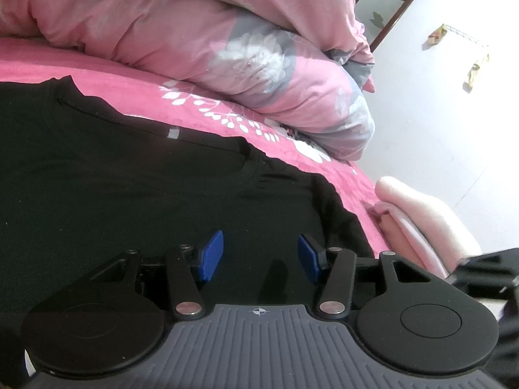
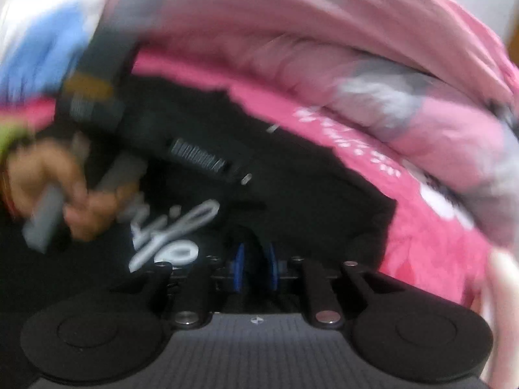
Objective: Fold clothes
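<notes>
The bed, in a pink sheet with white leaf print, is lying ahead of both sets of fingers and carrying everything. A pink quilt is bunching along its far side, beyond the left fingers. A black shirt is lying spread on the sheet directly under and ahead of the left fingers, its collar pointing toward the quilt and one sleeve trailing off to their right. A folded pale towel is sitting further right of them, at the bed's edge.

The left gripper is hovering over the shirt with its blue fingers spread apart and nothing between them. The right gripper is showing in a badly smeared view: its fingers are standing close together with a narrow gap, and dark cloth seems to be rising between them, though the blur is hiding whether they are actually pinching it. To their left a hand is gripping the other tool's handle, and white script on the shirt is showing just left of the fingertips.

Judging by this, the folding is only beginning: the body is lying mostly flat and the near sleeve is perhaps being drawn in, leaving the other sleeve and the lengthwise folds.
</notes>
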A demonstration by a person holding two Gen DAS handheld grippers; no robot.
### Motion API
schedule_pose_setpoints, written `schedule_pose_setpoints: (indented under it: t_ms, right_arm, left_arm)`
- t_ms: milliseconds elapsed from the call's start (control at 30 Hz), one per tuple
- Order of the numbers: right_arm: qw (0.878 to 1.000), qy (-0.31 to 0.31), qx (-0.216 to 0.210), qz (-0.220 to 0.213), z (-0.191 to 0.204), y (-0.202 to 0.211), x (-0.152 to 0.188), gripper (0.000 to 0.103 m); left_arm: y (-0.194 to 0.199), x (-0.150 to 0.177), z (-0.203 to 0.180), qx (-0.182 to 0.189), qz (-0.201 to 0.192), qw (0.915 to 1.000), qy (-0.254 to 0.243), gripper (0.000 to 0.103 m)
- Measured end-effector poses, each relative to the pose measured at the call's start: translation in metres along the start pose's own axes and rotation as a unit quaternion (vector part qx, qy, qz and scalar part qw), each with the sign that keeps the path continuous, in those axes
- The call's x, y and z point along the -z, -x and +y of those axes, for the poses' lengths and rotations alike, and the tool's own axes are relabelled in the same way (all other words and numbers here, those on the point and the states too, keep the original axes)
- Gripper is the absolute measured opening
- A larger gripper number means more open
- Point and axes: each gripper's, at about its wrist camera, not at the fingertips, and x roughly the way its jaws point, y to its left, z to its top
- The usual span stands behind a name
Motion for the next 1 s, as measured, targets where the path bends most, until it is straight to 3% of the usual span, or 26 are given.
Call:
schedule_pose_setpoints:
  t_ms: [67, 133, 200, 267, 300, 333, 367, 400, 533, 633, 700, 867, 1000]
  right_arm:
    - [0.996, -0.082, -0.019, -0.039, -0.021, 0.026, 0.000, 0.018]
    - [0.981, -0.166, -0.055, -0.085, -0.045, 0.055, -0.002, 0.018]
    - [0.953, -0.240, -0.112, -0.148, -0.064, 0.091, 0.001, 0.019]
    - [0.915, -0.298, -0.171, -0.209, -0.075, 0.125, 0.009, 0.020]
    - [0.895, -0.323, -0.197, -0.237, -0.077, 0.141, 0.013, 0.024]
    - [0.880, -0.346, -0.205, -0.253, -0.079, 0.150, 0.016, 0.040]
    - [0.873, -0.373, -0.195, -0.248, -0.079, 0.152, 0.021, 0.054]
    - [0.865, -0.400, -0.184, -0.241, -0.079, 0.152, 0.026, 0.056]
    - [0.861, -0.473, -0.124, -0.137, -0.083, 0.110, 0.047, 0.056]
    - [0.828, -0.549, -0.092, -0.069, -0.102, 0.065, 0.065, 0.054]
    - [0.816, -0.572, -0.071, -0.052, -0.116, 0.044, 0.073, 0.053]
    - [0.813, -0.579, -0.057, -0.025, -0.131, 0.014, 0.080, 0.051]
    - [0.825, -0.562, -0.060, -0.012, -0.128, 0.000, 0.077, 0.049]
  left_arm:
    - [0.000, 0.000, 0.000, 0.000, 0.000, 1.0000, 0.000, 0.051]
    - [0.000, 0.000, 0.000, 0.000, 0.000, 1.0000, 0.001, 0.051]
    - [0.000, 0.000, 0.000, -0.001, 0.000, 1.0000, 0.001, 0.051]
    - [0.001, -0.001, 0.000, -0.001, 0.000, 1.0000, 0.001, 0.051]
    - [0.001, -0.001, -0.001, 0.000, -0.001, 1.0000, 0.001, 0.052]
    - [0.003, -0.002, -0.002, 0.002, -0.003, 1.0000, -0.001, 0.052]
    - [0.004, -0.002, -0.004, 0.007, -0.004, 0.9999, -0.007, 0.053]
    - [0.005, -0.002, -0.006, 0.014, -0.005, 0.9998, -0.014, 0.053]
    - [0.008, 0.002, -0.023, 0.065, 0.012, 0.9954, -0.069, 0.053]
    - [0.008, 0.009, -0.037, 0.080, 0.026, 0.9893, -0.118, 0.053]
    - [0.008, 0.012, -0.042, 0.090, 0.033, 0.9859, -0.137, 0.053]
    - [0.002, 0.018, -0.047, 0.093, 0.056, 0.9813, -0.159, 0.053]
    - [0.001, 0.020, -0.047, 0.098, 0.067, 0.9794, -0.163, 0.053]
